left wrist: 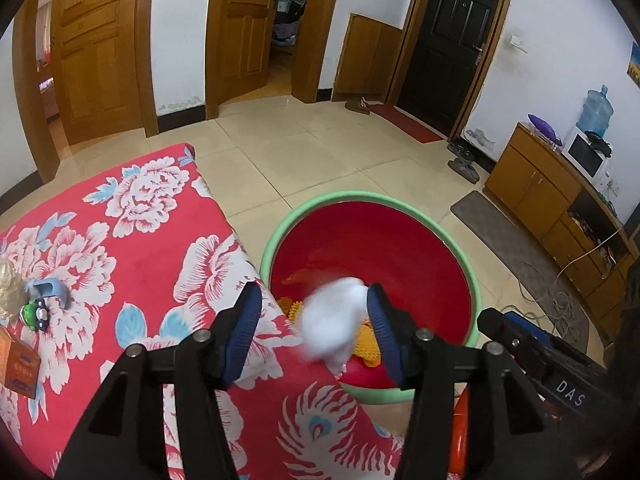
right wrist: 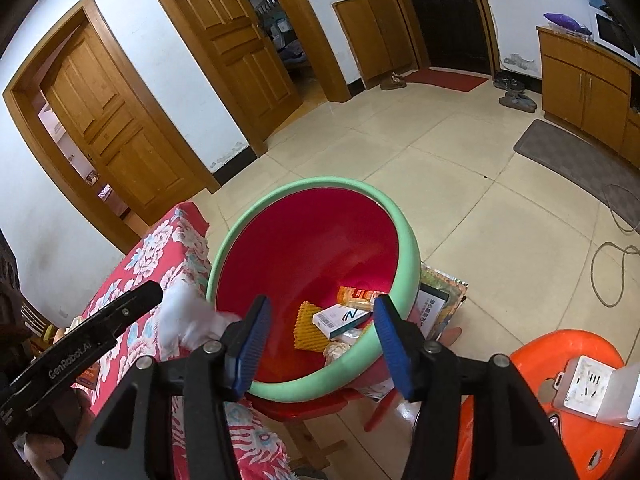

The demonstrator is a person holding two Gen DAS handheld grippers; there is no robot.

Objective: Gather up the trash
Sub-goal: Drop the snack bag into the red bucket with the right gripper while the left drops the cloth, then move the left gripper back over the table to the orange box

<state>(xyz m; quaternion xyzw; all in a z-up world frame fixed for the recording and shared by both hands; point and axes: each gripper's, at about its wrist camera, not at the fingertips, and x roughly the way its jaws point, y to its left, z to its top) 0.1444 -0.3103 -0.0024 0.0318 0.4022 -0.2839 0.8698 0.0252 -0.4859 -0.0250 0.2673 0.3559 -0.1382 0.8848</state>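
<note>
Left wrist view: the left gripper (left wrist: 314,312) tilts downward over the edge of the flowered red cloth (left wrist: 132,240), its jaws parted; a blurred white tissue wad (left wrist: 334,318) sits between them against the right-hand pad, seemingly loose rather than pinched. Beyond it stands the green-rimmed red basin (left wrist: 280,236). In the right wrist view the right gripper (right wrist: 320,328) angles down over the basin, jaws apart and empty. Inside lie a yellow foam net (right wrist: 306,326) and a small white box (right wrist: 340,318). An orange stool (right wrist: 532,360) stands at far right.
</note>
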